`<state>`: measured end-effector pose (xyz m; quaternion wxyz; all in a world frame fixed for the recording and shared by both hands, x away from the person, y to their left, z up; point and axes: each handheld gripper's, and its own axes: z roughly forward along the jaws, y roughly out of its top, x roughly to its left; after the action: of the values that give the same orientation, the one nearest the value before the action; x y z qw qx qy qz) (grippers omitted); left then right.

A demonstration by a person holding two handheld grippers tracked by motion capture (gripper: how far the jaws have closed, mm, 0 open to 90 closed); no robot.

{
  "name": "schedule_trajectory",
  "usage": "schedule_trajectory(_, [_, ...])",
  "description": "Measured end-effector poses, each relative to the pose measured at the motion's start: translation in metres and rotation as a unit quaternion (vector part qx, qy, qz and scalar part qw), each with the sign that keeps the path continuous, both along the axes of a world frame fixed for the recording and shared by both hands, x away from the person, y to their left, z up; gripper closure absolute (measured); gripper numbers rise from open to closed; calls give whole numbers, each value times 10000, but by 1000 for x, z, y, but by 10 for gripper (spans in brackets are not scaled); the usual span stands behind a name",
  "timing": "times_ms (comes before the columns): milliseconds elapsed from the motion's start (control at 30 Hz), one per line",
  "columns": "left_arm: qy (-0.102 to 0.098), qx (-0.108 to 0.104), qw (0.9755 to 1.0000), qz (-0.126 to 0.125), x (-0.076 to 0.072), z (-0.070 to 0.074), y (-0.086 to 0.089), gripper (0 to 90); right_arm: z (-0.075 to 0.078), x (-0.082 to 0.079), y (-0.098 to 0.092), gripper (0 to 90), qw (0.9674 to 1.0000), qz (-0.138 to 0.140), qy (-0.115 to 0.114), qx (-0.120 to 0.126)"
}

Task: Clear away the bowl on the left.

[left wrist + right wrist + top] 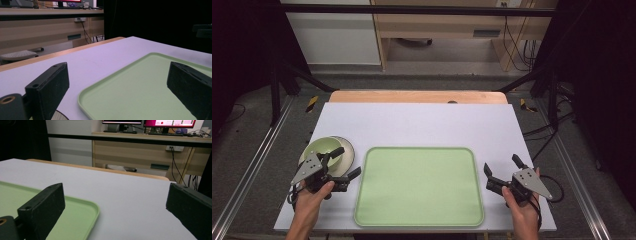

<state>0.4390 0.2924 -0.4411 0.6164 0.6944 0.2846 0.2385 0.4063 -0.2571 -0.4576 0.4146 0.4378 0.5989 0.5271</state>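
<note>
Both my grippers hover low, left gripper and right gripper, jaws spread wide, nothing between them. Green tray sits bare on the white table between them. Bowl on its plate sits right under my left gripper. Desk and monitors show up behind in the right gripper view.

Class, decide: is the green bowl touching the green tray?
Apart. The high view shows the green bowl on its plate, with white table between plate and green tray.

Black fingers, grey three-cornered plates
</note>
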Motion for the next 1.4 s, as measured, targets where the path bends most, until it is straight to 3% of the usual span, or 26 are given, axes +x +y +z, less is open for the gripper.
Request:
schedule_trajectory(167, [-16, -51, 9999, 103, 0, 9, 3, 43, 0, 0, 0, 25, 10000, -6, 25, 9])
schedule_trajectory(500, [-107, 200, 9988, 427, 0, 33, 10, 47, -1, 1, 3, 25, 10000, 30, 34, -32])
schedule_trajectory(667, [-177, 255, 9962, 809, 8, 50, 19, 49, -1, 1, 3, 25, 10000, 40, 48, -45])
schedule_trajectory(700, [-251, 79, 9949, 979, 12, 58, 24, 49, -1, 1, 4, 25, 10000, 36, 62, -41])
schedule_trajectory(800, [-281, -67, 9944, 1015, 13, 62, 27, 44, -1, 1, 4, 25, 10000, 37, 59, -48])
schedule_trajectory(867, [-287, 268, 9914, 1249, 11, 63, 35, 45, -1, 1, 3, 25, 10000, 30, 27, -32])
schedule_trajectory(900, [-287, 268, 9914, 1249, 11, 63, 35, 47, -1, 1, 3, 25, 10000, 30, 27, -32])
schedule_trajectory(1000, [-240, 280, 9881, 1494, 11, 64, 46, 49, -1, 1, 3, 25, 10000, 32, 52, -27])
schedule_trajectory(1033, [-207, 387, 9847, 1684, 11, 64, 53, 51, -1, 1, 4, 25, 10000, 41, 37, -35])
schedule_trajectory(1067, [-207, 387, 9847, 1684, 11, 64, 53, 52, -1, 1, 4, 25, 10000, 41, 37, -35])
schedule_trajectory(1100, [-194, 448, 9830, 1769, 10, 64, 56, 52, -1, 1, 4, 25, 10000, 42, 55, -42])
schedule_trajectory(1133, [-122, 569, 9792, 1946, 11, 63, 63, 56, 0, 1, 4, 25, 10000, 34, 57, -51])
schedule_trajectory(1167, [-84, 589, 9776, 2021, 11, 62, 66, 57, -1, 1, 4, 24, 10000, 34, 54, -48])
schedule_trajectory(1200, [-84, 589, 9776, 2021, 11, 62, 66, 59, -1, 1, 4, 24, 10000, 34, 54, -48])
schedule_trajectory(1233, [25, 594, 9746, 2158, 12, 59, 73, 63, -1, 1, 4, 25, 10000, 24, 60, -28])
schedule_trajectory(1267, [25, 594, 9746, 2158, 12, 59, 73, 65, -1, 1, 4, 24, 10000, 19, 66, -28])
schedule_trajectory(1300, [149, 591, 9712, 2305, 12, 56, 79, 67, -1, 1, 4, 25, 10000, 21, 78, -34])
schedule_trajectory(1333, [149, 591, 9712, 2305, 12, 56, 79, 71, -1, 1, 4, 24, 10000, 33, 74, -50])
schedule_trajectory(1400, [333, 640, 9650, 2520, 14, 50, 86, 77, -1, 2, 5, 25, 9999, 44, 73, -55])
